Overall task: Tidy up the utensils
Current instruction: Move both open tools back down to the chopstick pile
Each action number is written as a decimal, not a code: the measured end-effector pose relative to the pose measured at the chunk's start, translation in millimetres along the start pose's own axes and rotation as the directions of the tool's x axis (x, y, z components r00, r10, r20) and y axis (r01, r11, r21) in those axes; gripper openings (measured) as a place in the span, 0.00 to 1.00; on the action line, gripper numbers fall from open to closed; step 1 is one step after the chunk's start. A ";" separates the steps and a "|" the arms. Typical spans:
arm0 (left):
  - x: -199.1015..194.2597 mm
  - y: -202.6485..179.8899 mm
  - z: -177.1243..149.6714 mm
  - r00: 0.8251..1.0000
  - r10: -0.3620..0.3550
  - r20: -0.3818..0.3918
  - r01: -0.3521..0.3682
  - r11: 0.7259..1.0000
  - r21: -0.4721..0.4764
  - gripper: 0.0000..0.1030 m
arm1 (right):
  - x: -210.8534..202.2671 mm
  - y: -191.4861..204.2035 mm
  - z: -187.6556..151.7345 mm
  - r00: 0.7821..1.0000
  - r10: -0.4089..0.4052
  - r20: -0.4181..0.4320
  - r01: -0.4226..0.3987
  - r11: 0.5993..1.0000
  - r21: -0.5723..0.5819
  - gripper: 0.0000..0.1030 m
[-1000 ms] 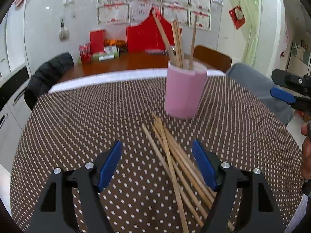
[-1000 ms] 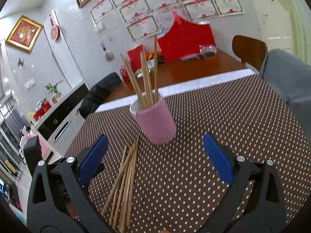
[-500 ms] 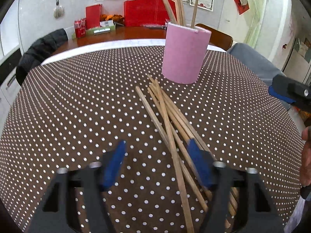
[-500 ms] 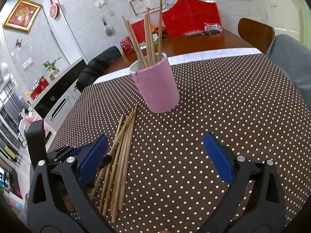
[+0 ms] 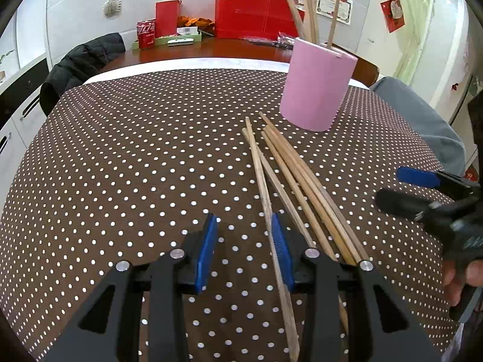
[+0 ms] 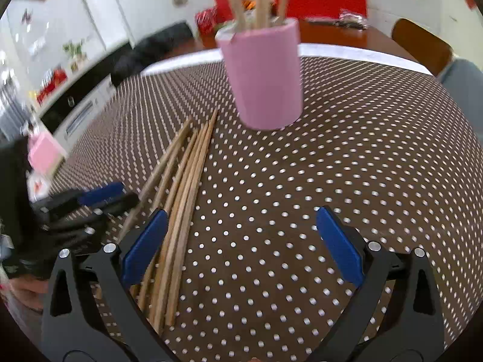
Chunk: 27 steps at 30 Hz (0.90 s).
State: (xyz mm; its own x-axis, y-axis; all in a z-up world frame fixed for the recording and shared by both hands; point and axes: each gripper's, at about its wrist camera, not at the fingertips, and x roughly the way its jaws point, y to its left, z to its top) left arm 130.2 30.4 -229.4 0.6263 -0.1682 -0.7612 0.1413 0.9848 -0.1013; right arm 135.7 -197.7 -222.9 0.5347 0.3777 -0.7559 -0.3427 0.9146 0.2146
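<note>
Two views, left wrist first. Left tongs lower over the dotted tablecloth than a second back, jaws narrowed from wide and closing right now, not yet pinching. Leftmost of the loose chopsticks running between the jaws, tight against the inner face of the right pad; left pad clear of it, only cloth on that side. Rest of the bundle fanned out past the right finger, outside the jaws. Pink cup ahead and to the right of the tongs, just beyond the stick tips, upright, a few sticks already standing in it. Probably a single-stick pick under way, grip not made yet. Right wrist view next, blurred. Right tongs spread wide as before, holding nothing, dropped closer to the table and toward the bundle. Bundle now under and just inside the left pad, earlier ahead of it; otherwise bare cloth between the jaws. Cup straight ahead. Left tongs visible off to the left, beside the sticks. Reads as both tools converging on one pile: risk of a clash or of nudging neighbouring sticks. Task partway: some sticks in the cup, five or so left on the cloth.
</note>
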 end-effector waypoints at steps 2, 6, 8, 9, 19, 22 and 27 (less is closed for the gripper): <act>0.0 0.6 1.1 1.000 0.005 0.001 -0.005 1.000 0.004 0.36 | 12.6 7.9 0.9 0.999 -0.024 -0.028 0.023 0.999 -0.046 0.94; 1.0 1.1 3.5 1.000 0.008 0.000 -0.008 1.000 0.008 0.37 | 33.0 17.5 2.3 0.995 -0.074 -0.073 0.065 0.992 -0.109 0.94; 0.6 1.1 4.3 1.000 0.007 0.000 -0.007 1.000 0.007 0.37 | 34.8 20.6 2.7 0.994 -0.087 -0.062 0.078 0.988 -0.131 0.93; 1.2 1.5 4.4 1.000 0.007 0.000 -0.007 1.000 0.007 0.37 | 35.3 20.1 3.2 0.994 -0.090 -0.065 0.081 0.988 -0.131 0.93; 8.9 -7.0 4.4 1.000 0.007 -0.018 -0.006 0.998 0.061 0.37 | 46.1 34.2 12.0 0.983 -0.168 -0.067 0.150 0.963 -0.223 0.93; 16.7 -6.4 11.3 0.999 0.037 -0.032 -0.035 0.997 0.065 0.37 | 50.7 33.6 19.1 0.983 -0.171 -0.071 0.153 0.966 -0.211 0.84; 27.2 -7.1 26.0 0.996 0.061 -0.059 -0.056 0.994 0.092 0.36 | 61.1 35.4 38.1 0.985 -0.147 -0.085 0.128 0.972 -0.196 0.65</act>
State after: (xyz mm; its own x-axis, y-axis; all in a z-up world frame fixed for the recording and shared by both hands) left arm 166.2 17.7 -232.7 0.5876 -0.1045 -0.8024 0.1757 0.9844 0.0005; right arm 185.7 -136.7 -237.9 0.5114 0.2256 -0.8292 -0.4160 0.9093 -0.0092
